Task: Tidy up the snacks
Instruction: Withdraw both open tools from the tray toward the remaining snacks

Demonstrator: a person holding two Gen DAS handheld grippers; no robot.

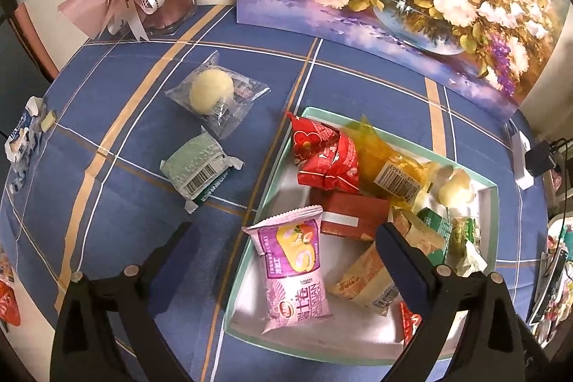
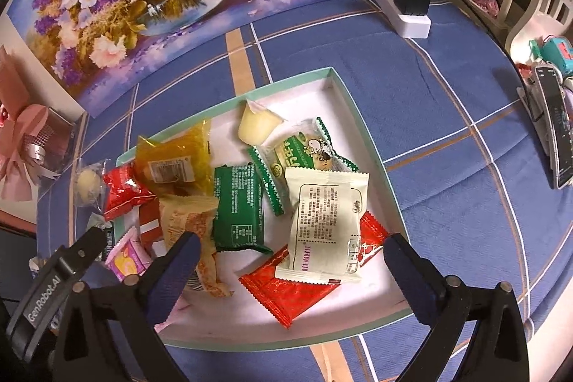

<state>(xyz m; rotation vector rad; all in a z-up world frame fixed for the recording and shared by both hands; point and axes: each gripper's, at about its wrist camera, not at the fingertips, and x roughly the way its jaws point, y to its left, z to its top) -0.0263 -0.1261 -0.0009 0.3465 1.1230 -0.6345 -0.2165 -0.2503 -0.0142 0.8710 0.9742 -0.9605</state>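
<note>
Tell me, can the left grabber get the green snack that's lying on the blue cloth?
Probably yes. The left gripper is open and empty, and the green snack lies by itself on the tablecloth just ahead-left of it, outside the tray, with nothing covering it.

"GenRobot.AI" is printed in white along the black body of the left gripper [image 2: 94, 244], seen at the lower left of the right wrist view, just left of the mint-rimmed box [image 2: 369, 145]. On the pink snack packet [image 1: 295, 269] lying inside the box at its near left corner, the Latin letters "LI YUAN" can be made out beside large white Chinese characters that are not legible here. Barcodes are carried by the pale green packet [image 1: 200, 167] left of the box and by the yellow packet [image 1: 390, 169] inside it; their digits are too small to be read.
</note>
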